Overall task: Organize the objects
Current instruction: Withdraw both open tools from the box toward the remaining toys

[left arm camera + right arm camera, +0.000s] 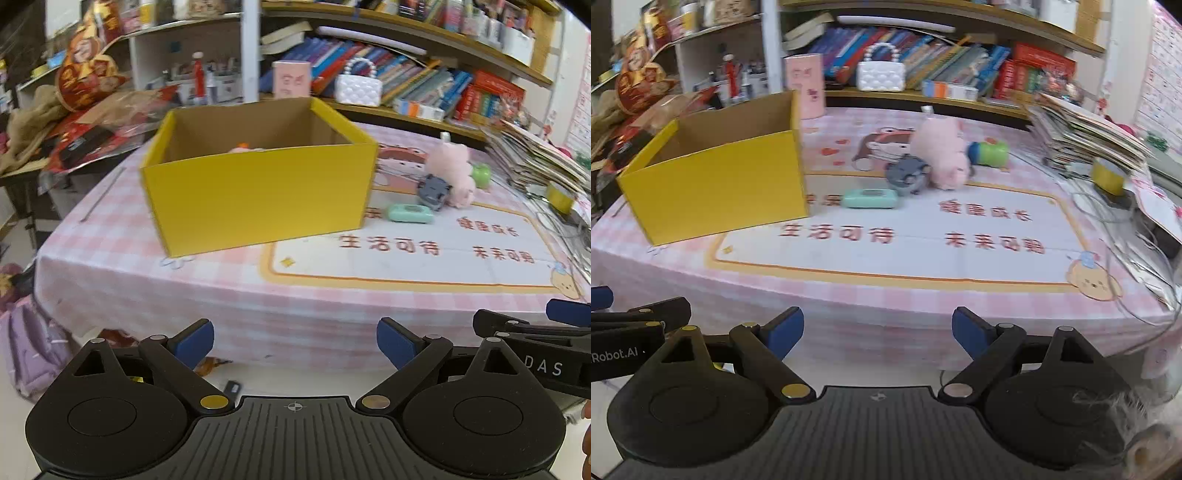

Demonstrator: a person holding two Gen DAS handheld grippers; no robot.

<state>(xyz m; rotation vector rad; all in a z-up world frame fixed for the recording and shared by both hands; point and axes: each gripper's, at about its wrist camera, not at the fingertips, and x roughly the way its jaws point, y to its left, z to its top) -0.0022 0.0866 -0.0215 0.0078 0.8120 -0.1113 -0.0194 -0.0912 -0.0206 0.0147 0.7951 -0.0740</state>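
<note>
Left wrist view: left gripper point(295, 343) spread wide, empty, short of the table point(221, 314). Yellow box point(258, 199) holds something pink. Risk: blurred frame, a fast approach could knock the box.

Right wrist view: right gripper point(878, 332) wide, empty. Pink plush point(942, 155), grey toy point(908, 177), mint case point(870, 198), green toy point(991, 153) cluster beside the box; grabbing one may drag neighbours.

We see a table point(871, 299) under a pink checked cloth carrying a yellow box point(716, 188), a mint case point(870, 198), a grey toy point(908, 174), a pink plush point(942, 155) (touching the grey toy), a green toy point(991, 153), and stacked papers point(1082, 136).
</note>
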